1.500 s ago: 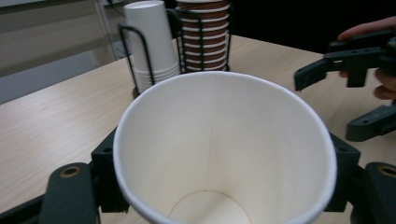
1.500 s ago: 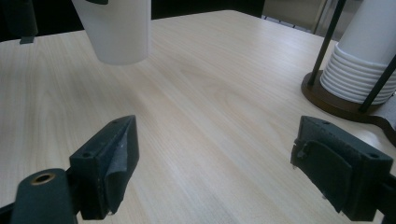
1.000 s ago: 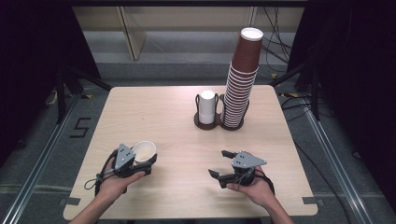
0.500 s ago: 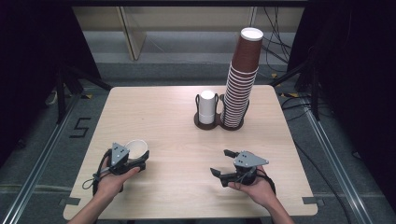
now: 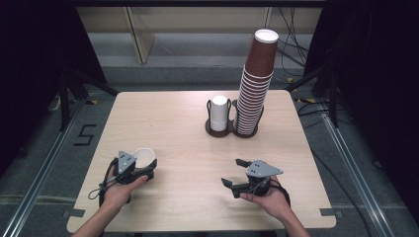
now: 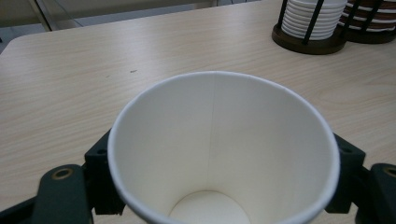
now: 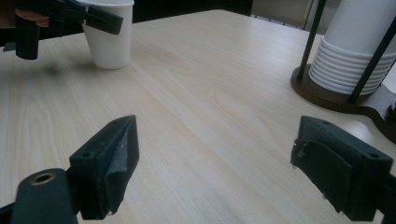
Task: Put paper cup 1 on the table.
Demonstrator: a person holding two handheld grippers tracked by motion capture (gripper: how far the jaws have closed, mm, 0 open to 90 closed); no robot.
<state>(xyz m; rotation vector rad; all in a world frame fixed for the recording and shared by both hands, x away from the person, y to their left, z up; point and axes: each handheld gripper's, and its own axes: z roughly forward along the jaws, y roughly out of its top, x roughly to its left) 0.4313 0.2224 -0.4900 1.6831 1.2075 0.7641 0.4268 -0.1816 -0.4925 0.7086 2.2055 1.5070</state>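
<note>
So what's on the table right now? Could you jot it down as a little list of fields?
surface: wooden table
left gripper: jaws either side of a white paper cup, upright on the table; they have just been opening
right gripper: open, nothing between its jaws, over bare table
far side: dark two-slot cup holder
holder, left slot: short stack of white cups
holder, right slot: tall stack of brown cups, leaning slightly
cup in hand: empty inside
</note>
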